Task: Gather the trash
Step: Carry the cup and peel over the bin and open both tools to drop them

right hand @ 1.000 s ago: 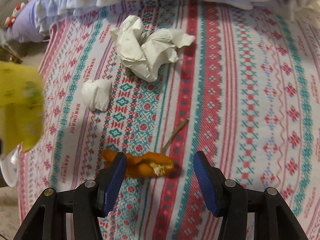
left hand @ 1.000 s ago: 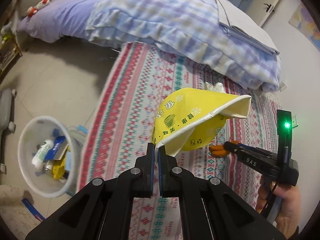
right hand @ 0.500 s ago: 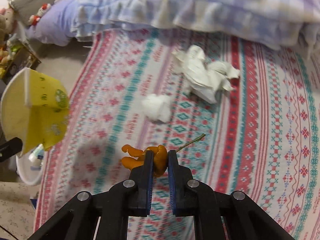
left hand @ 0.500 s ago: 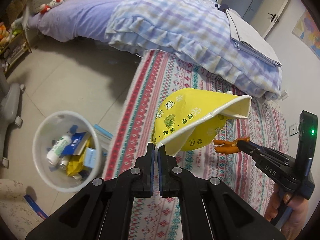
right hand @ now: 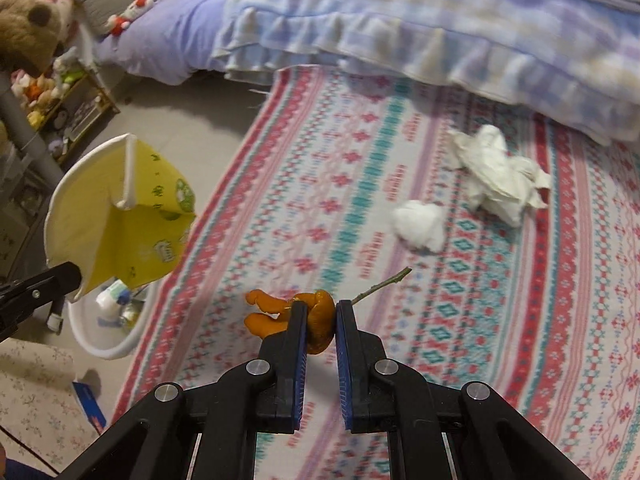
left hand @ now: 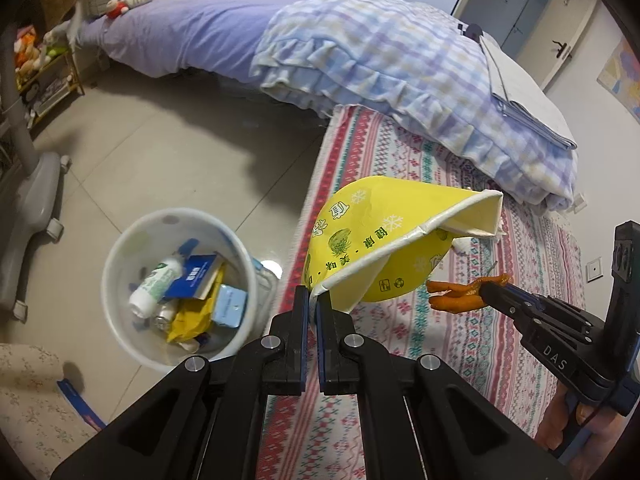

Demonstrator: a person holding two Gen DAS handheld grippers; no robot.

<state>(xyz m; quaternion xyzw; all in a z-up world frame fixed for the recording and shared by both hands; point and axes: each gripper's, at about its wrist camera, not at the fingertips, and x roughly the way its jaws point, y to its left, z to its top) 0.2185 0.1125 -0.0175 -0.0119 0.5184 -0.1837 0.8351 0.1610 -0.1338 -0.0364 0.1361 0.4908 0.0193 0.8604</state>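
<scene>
Left gripper (left hand: 312,300) pinches crushed yellow cup (left hand: 384,240) by its rim. Right gripper (right hand: 320,312) clamps orange peel (right hand: 296,314) at frame centre, both lifted clear of the rug (right hand: 480,300), presumably bound for the bin (left hand: 120,248) at lower left.

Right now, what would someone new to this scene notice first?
A crushed yellow paper bowl hangs pinched in the left hand-held gripper, above the rug's edge beside the white trash bin. The right hand-held gripper clamps an orange peel, while crumpled white tissues lie on the patterned rug.

You see one crushed yellow paper bowl (left hand: 384,240), one orange peel (right hand: 304,316) and one white trash bin (left hand: 120,248). On the rug (right hand: 500,320) lie two white tissue wads (right hand: 420,224) and one twig (right hand: 380,284).
</scene>
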